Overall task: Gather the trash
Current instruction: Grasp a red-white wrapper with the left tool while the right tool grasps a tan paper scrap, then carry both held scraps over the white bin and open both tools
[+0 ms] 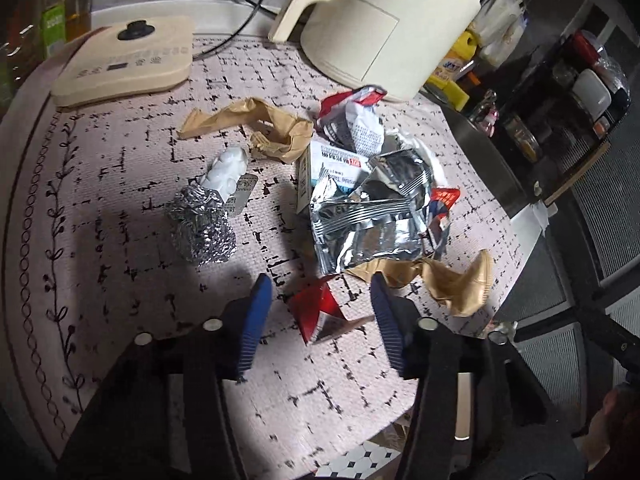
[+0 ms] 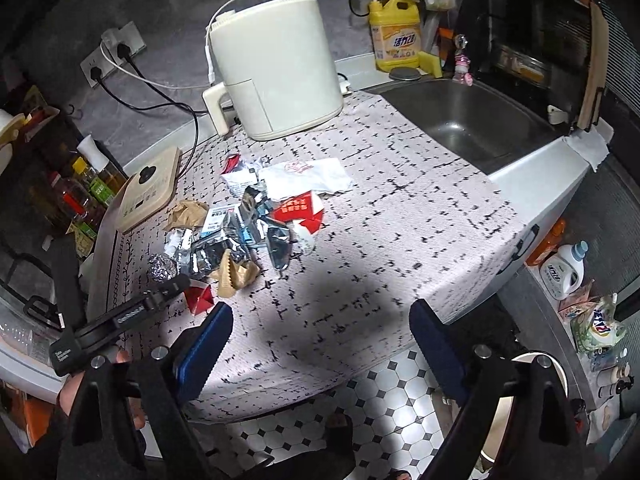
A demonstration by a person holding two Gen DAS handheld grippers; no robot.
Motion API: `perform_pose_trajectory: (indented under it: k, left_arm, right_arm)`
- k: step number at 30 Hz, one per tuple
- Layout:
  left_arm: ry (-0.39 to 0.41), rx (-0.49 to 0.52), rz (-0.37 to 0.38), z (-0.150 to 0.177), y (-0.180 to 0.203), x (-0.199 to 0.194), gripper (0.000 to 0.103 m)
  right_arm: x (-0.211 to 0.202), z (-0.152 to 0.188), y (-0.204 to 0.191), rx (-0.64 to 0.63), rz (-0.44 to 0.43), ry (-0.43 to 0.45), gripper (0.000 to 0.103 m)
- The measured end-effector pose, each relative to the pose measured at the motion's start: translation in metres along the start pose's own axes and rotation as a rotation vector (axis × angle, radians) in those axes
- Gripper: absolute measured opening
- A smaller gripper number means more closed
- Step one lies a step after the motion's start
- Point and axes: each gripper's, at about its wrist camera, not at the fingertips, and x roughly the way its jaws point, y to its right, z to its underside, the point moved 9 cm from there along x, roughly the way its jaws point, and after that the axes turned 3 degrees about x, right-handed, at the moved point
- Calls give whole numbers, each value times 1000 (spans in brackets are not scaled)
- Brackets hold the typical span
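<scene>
A: What lay on the patterned cloth (image 1: 132,216), starting from the left?

B: A foil ball (image 1: 202,226), then a red wrapper (image 1: 316,310) just between the wide-spread fingers of the left gripper (image 1: 318,292), which gripped nothing. Past it, a silver packet (image 1: 372,216) and crumpled brown paper (image 1: 456,282).

A: And the right gripper (image 2: 320,320)?

B: It hung spread wide and empty near the table edge, well apart from the trash, with the sink (image 2: 472,120) at far right.

Crinkled shiny foil wrapper (image 1: 372,224), woven tablecloth (image 1: 120,184)
</scene>
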Motion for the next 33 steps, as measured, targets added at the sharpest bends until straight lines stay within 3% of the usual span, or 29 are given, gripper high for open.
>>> perform_pose_trajectory:
  k: [3, 4, 6, 12, 14, 16, 18, 25, 33]
  left_arm:
    - [-43, 34, 8, 5, -1, 16, 25]
    - [-56, 35, 7, 7, -2, 19, 13]
    - [-49, 35, 23, 5, -2, 16, 9]
    - [-23, 44, 41, 2, -12, -5, 9]
    - [-11, 43, 41, 1, -15, -12, 9]
    - [5, 39, 42, -1, -19, -20, 9]
    - [23, 38, 41, -3, -21, -25, 9]
    - [65, 12, 47, -11, -16, -33, 9]
    - [126, 28, 38, -12, 15, -44, 9]
  right_arm:
    - [15, 1, -14, -7, -8, -29, 83]
    - [21, 1, -18, -12, -11, -42, 80]
    - [31, 3, -26, -20, -16, -67, 77]
    - [62, 6, -61, -38, -68, -131, 75]
    - [75, 8, -75, -53, -82, -156, 69]
    - [86, 10, -81, -65, -74, -182, 54]
    - [98, 14, -84, -61, -75, -221, 18]
    - [78, -1, -91, -113, -84, -148, 12]
    - [40, -26, -65, -120, -81, -58, 11]
